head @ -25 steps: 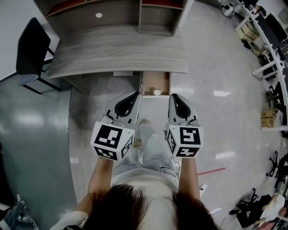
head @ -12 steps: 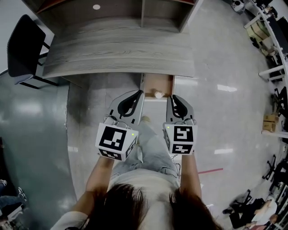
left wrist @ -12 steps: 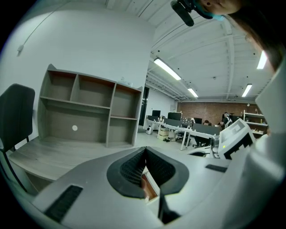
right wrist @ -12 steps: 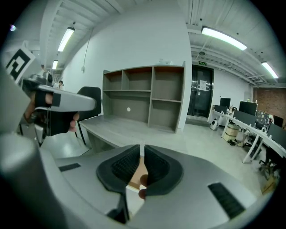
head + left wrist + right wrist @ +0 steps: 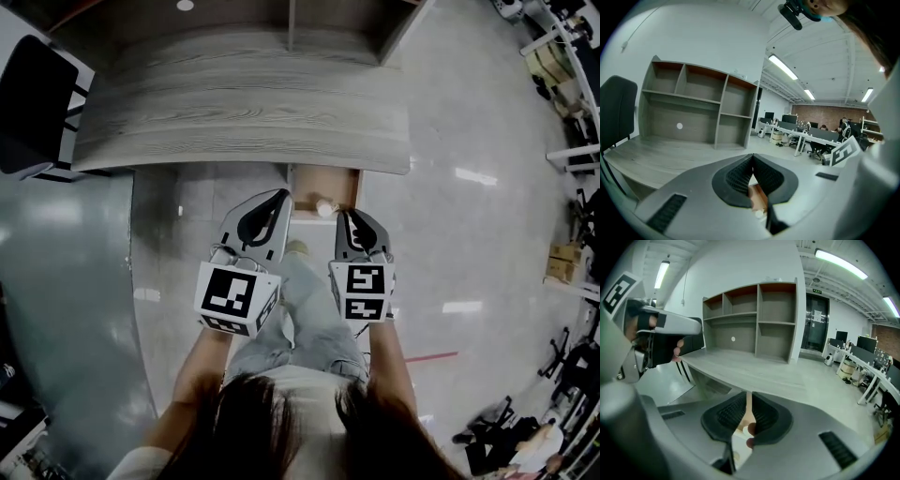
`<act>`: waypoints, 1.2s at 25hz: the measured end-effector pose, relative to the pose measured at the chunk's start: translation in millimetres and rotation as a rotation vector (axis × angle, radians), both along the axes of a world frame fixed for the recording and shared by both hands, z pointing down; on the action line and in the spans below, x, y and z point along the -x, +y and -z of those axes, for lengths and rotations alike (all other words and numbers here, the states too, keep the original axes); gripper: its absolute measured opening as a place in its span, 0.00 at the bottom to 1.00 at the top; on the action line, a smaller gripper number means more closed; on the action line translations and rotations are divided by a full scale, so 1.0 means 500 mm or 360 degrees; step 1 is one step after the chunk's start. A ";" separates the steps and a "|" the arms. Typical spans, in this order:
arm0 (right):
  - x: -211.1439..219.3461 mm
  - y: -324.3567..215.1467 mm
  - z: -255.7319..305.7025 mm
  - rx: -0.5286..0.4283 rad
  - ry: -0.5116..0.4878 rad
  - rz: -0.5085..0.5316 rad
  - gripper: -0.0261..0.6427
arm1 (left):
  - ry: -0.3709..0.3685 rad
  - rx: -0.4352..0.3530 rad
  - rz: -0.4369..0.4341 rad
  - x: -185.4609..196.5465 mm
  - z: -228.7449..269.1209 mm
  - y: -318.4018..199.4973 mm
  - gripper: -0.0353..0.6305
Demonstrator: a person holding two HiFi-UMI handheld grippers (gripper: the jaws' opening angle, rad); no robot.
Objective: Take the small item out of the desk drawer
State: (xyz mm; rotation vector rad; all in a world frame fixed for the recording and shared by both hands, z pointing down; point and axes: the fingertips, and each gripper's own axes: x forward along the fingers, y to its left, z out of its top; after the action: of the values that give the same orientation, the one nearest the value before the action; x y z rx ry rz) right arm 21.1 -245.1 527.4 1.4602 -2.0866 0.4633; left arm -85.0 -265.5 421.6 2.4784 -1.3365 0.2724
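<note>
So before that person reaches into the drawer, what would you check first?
1. Drawer open: ok, it is pulled out from under the desk.
2. Small white item in sight: ok, it lies near the drawer's front edge.
3. Right gripper jaws apart for a grasp: not ok, they are together and empty.
4. Left gripper out of the way: ok, it shows left of the drawer, jaws together and empty.
5. Back of the drawer free of clutter: cannot tell, the desk hides it.

Matt wood-grain desk (image 5: 244, 103) — glossy floor (image 5: 469, 122)
</note>
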 end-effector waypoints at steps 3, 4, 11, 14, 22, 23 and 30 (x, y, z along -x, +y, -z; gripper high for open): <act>0.001 -0.016 -0.041 0.0064 -0.0004 0.0025 0.10 | -0.0008 0.0034 0.0034 0.004 -0.030 -0.025 0.08; 0.002 -0.021 -0.053 0.0086 -0.0011 0.0034 0.12 | -0.0010 0.0044 0.0048 0.006 -0.040 -0.033 0.08; 0.017 -0.048 -0.143 0.0217 0.0001 0.0080 0.17 | -0.0015 0.0119 0.0116 0.026 -0.105 -0.074 0.08; 0.019 -0.051 -0.182 0.0282 0.0006 0.0093 0.19 | -0.0011 0.0137 0.0137 0.031 -0.126 -0.087 0.08; 0.018 -0.054 -0.285 0.0448 0.0048 0.0148 0.25 | -0.0032 0.0160 0.0172 0.034 -0.180 -0.126 0.08; 0.018 -0.055 -0.296 0.0459 0.0052 0.0150 0.25 | -0.0038 0.0164 0.0174 0.034 -0.186 -0.129 0.08; 0.023 -0.058 -0.362 0.0563 0.0030 0.0132 0.28 | -0.0036 0.0228 0.0205 0.034 -0.235 -0.135 0.08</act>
State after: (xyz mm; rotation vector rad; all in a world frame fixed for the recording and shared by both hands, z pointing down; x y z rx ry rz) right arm 9.9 -274.0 708.5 1.1637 -1.9224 0.7396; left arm -101.8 -333.1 539.1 2.2681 -1.4264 0.3536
